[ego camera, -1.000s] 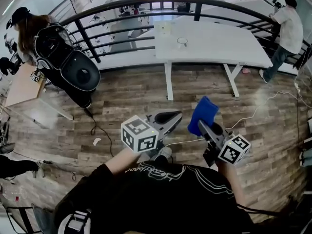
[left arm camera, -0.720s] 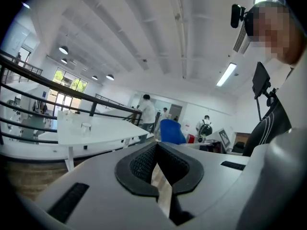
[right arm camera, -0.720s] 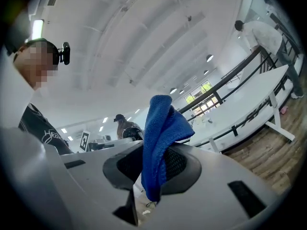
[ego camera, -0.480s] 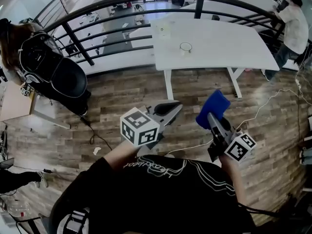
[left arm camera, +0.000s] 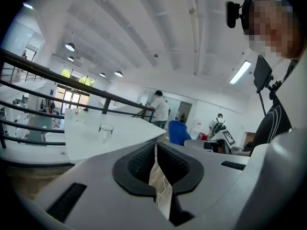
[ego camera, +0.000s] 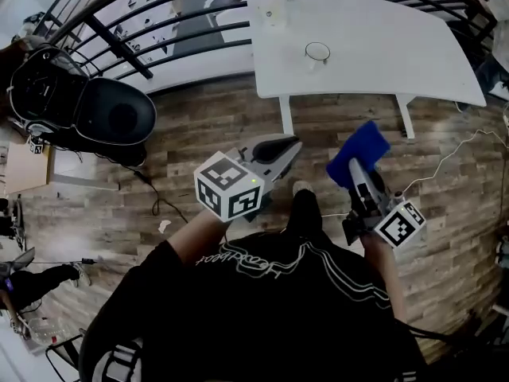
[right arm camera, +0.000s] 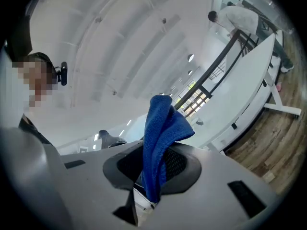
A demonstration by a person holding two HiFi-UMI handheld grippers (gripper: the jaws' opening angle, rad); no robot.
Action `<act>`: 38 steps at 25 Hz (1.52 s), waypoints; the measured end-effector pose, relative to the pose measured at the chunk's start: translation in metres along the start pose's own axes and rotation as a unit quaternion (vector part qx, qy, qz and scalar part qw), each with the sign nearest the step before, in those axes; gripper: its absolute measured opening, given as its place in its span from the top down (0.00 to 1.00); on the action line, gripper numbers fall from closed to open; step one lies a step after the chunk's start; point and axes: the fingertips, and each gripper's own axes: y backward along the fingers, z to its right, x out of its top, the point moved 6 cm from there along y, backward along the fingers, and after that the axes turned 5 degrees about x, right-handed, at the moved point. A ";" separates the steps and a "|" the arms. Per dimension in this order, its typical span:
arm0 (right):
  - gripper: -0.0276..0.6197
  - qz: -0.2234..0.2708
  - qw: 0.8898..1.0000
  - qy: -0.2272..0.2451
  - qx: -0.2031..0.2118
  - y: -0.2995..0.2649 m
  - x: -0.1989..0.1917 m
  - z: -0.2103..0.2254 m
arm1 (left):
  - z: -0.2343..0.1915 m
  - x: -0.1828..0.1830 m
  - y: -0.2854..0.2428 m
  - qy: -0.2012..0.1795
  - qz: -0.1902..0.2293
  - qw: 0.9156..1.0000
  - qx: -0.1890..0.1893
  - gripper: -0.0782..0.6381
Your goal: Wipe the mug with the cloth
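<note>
Head view: the mug (ego camera: 317,52) stands on the far white table (ego camera: 382,46), well apart from both grippers, so wiping is not yet begun.

Left gripper view: the left gripper (left arm camera: 156,150) has its jaws together, empty.

Right gripper view: the right gripper (right arm camera: 154,169) is clamped on the blue cloth (right arm camera: 163,123).

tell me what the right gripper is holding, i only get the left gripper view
Observer: The right gripper is shut on a blue microfibre cloth, which sticks up out of its jaws.
Operator: ok and how does the mug sit from above
Observer: In the head view the clear glass mug stands upright on the white table, ahead of the right gripper, with bare wooden floor between them.
</note>
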 end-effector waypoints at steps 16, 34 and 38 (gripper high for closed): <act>0.86 -0.041 0.995 -0.082 0.041 -0.105 0.054 0.185 | -0.136 -0.007 -0.182 -0.042 -0.108 0.988 0.105 0.76; 0.86 0.099 0.976 -0.196 0.014 -0.172 0.043 0.232 | -0.203 -0.037 -0.244 -0.073 -0.155 0.982 0.074 0.72; 0.86 0.124 0.970 -0.209 -0.003 -0.191 0.038 0.241 | -0.216 -0.039 -0.250 -0.078 -0.158 0.983 0.052 0.74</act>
